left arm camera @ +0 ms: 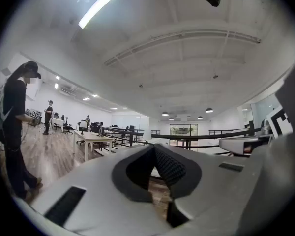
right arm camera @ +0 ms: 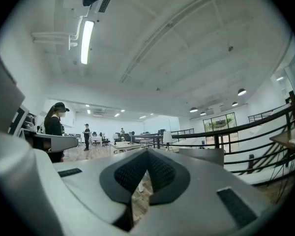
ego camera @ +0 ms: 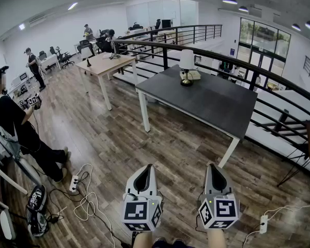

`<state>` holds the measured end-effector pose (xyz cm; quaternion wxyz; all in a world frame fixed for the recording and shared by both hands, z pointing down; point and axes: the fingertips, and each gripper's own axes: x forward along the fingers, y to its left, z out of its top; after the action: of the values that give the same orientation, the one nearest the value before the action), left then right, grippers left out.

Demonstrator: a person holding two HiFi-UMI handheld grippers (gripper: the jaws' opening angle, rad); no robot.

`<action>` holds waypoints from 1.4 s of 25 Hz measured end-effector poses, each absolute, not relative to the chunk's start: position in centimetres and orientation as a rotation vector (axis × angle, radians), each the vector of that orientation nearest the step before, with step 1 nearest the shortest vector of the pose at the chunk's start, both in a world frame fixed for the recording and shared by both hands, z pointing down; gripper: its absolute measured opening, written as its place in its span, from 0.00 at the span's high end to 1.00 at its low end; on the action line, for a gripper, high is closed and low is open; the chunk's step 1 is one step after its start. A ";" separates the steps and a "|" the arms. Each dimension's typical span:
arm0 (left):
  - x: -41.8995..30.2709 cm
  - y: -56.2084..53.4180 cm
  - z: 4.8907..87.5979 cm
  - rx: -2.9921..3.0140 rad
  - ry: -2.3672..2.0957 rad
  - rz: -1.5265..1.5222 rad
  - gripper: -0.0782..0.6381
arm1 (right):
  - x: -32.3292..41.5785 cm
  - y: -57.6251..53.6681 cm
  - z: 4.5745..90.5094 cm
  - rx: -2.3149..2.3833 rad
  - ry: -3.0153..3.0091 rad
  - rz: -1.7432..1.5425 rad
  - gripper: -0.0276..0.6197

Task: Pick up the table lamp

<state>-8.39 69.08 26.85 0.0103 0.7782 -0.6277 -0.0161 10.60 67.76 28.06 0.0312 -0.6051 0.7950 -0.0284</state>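
The left tool [ego camera: 144,168] and right tool [ego camera: 213,167] are clenched empty, far from the table lamp [ego camera: 186,65].

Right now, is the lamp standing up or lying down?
Standing up. The table lamp sits on its base near the far edge of the dark table, with its white shade on top.

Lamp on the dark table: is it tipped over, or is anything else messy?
The lamp stands upright near the far edge of the table, and it does not look tipped or broken. The one messy thing is a loose tangle of white cable on the floor at the left, beside a power strip.
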 end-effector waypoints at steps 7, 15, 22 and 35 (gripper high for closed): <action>-7.8 68.8 26.8 2.431 -1.957 -0.052 0.87 | 10.9 67.5 28.4 -1.871 2.460 -0.091 0.97; -7.0 67.9 27.6 2.411 -1.954 -0.038 0.87 | 11.7 66.4 29.2 -1.859 2.471 -0.134 0.97; -5.3 66.7 28.5 2.390 -1.967 -0.031 0.87 | 13.0 64.9 29.8 -1.841 2.486 -0.132 0.97; -4.4 64.4 29.9 2.362 -1.974 -0.007 0.87 | 14.2 62.3 31.5 -1.823 2.519 -0.162 0.97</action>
<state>-4.36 64.42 29.94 0.0315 0.7669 -0.6410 -0.0022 14.21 62.30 31.55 0.0138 -0.5855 0.8089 -0.0520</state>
